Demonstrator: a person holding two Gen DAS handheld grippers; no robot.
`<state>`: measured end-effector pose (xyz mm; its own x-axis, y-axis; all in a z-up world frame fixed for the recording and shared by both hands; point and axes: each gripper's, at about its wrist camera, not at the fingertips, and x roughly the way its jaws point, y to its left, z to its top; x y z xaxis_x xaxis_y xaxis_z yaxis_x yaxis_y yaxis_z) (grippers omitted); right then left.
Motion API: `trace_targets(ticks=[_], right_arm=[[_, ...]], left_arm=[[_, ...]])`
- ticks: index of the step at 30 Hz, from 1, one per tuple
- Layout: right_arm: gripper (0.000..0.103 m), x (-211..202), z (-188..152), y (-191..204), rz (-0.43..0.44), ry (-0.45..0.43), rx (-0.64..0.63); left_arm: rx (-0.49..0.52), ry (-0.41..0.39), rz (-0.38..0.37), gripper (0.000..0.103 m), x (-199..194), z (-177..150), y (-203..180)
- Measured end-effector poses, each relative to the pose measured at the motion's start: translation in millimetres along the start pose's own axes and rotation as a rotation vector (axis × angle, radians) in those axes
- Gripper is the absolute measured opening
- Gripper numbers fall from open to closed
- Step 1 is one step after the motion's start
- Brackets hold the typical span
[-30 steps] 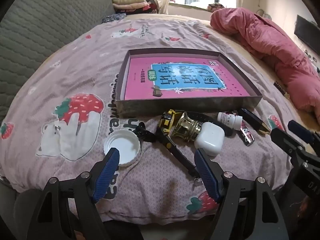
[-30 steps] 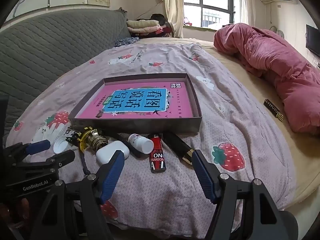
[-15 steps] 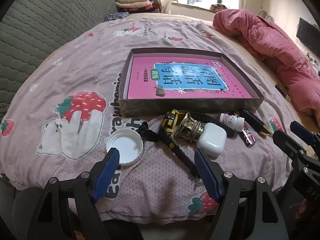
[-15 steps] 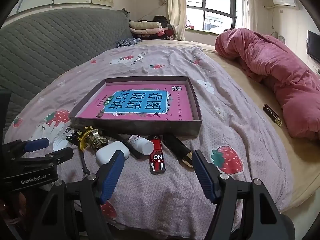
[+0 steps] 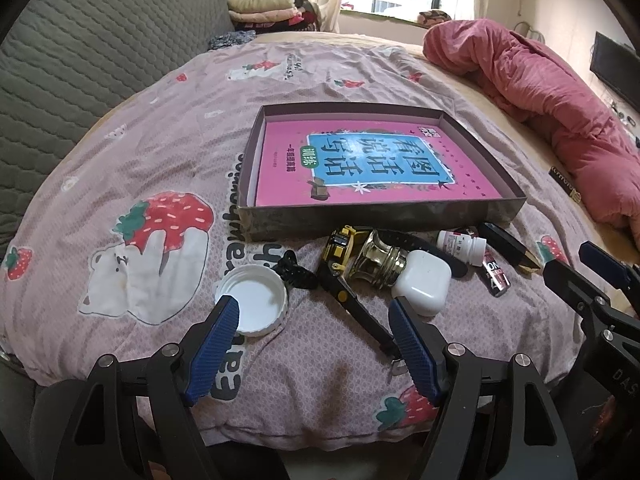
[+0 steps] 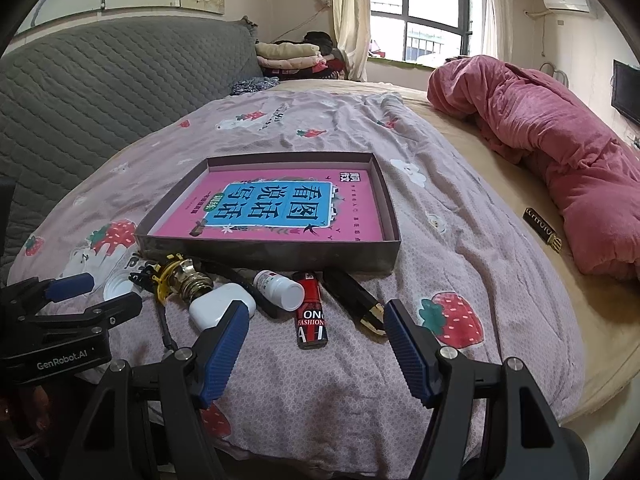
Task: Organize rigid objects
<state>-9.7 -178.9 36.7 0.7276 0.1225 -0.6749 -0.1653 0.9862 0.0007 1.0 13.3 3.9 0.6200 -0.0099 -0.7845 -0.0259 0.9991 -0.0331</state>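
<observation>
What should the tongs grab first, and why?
Probably the right tongs should ease down onto the lighter. They are open with nothing in them, the lighter lies right between their tips, and the box just behind it has room.

Daylight from the window (image 6: 418, 20) falls across my bed (image 6: 320, 128), grey quilted headboard (image 6: 100, 80) behind it, pink duvet (image 6: 560, 148) bunched alongside.

We see soft printed cloth on the quilt (image 6: 360, 380), shiny brass-coloured metal on the bulb base (image 5: 378, 260), and beside it a glossy white plastic case (image 5: 420, 282).
</observation>
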Motion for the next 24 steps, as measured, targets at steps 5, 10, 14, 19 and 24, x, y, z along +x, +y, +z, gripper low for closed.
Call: trace_targets(ticks=[5, 10, 14, 19, 24], right_arm=[[0.069, -0.6, 0.5, -0.3, -0.003, 0.002, 0.000], [0.069, -1.0, 0.6, 0.7, -0.002, 0.002, -0.004], [0.069, -0.8, 0.8, 1.6, 0.000, 0.001, -0.008], [0.069, -0.2, 0.9, 1.2, 0.001, 0.005, -0.008], [0.069, 0.8, 0.2, 0.9, 0.003, 0.004, -0.009]], left_arm=[[0.000, -0.003, 0.007, 0.078, -1.4, 0.6, 0.8], [0.002, -0.007, 0.005, 0.078, -2.2, 0.7, 0.8], [0.003, -0.005, 0.006, 0.078, -2.4, 0.8, 0.7], [0.000, -0.006, 0.006, 0.078, -2.6, 0.6, 1.0], [-0.001, -0.004, 0.004, 0.078, -2.7, 1.0, 1.8]])
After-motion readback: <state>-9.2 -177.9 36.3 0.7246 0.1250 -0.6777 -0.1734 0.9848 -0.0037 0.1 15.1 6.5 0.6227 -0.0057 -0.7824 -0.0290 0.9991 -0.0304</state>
